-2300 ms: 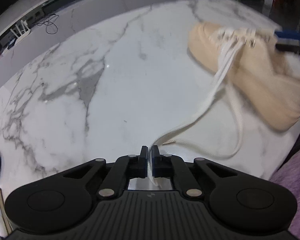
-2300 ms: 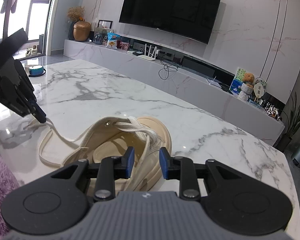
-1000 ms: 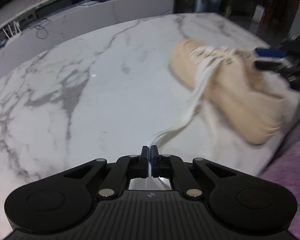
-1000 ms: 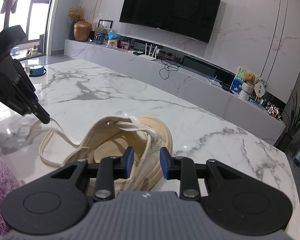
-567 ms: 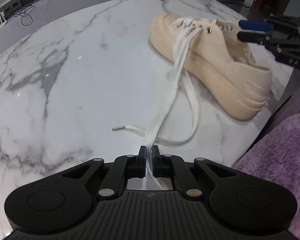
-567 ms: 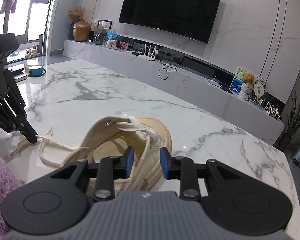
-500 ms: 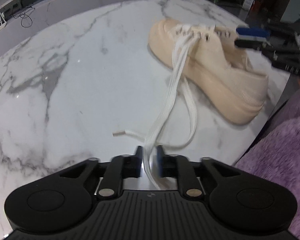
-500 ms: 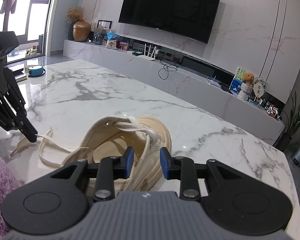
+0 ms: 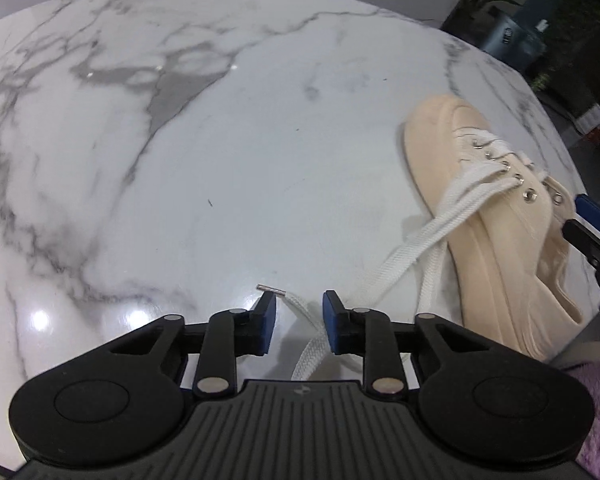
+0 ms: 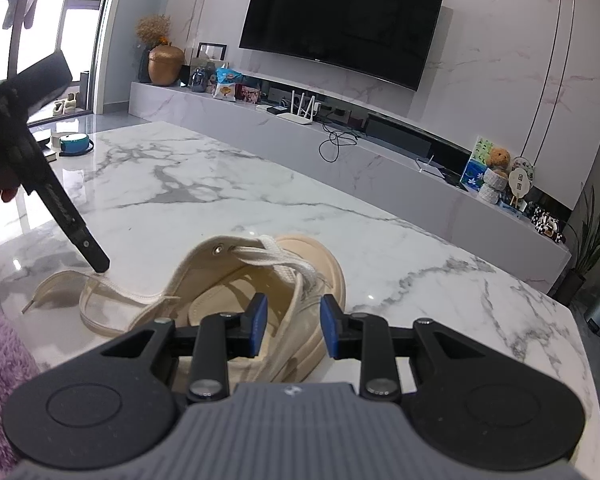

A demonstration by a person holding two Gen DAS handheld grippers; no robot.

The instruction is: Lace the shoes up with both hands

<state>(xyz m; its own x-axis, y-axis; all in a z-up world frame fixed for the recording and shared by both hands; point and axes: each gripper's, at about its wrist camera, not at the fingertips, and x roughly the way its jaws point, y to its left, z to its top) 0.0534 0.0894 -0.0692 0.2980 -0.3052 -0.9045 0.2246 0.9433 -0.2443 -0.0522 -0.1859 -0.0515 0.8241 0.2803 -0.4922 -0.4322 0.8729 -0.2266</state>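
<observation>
1. Your left gripper [image 9: 296, 322] straddles the flat white lace [image 9: 428, 236] unpinched, jaws closing; take the stiff metal tip [image 9: 271, 289], since the lace is limp.
2. The beige canvas shoe [image 10: 260, 300] is light and slides on the white marble table [image 9: 220, 160]; your right gripper [image 10: 292, 326] stands narrowly open over its heel, gripping nothing.

The table [image 9: 260, 140] is polished marble, glossy, with grey veins and small light reflections. The shoe [image 9: 496, 240] looks like matt cream canvas on a smooth rubber-like sole, with small metal eyelets [image 9: 530, 195] and a flat woven white lace [image 9: 412, 248]. The left gripper [image 9: 299, 320] seems matt black plastic with blue pads, perhaps rubber.
</observation>
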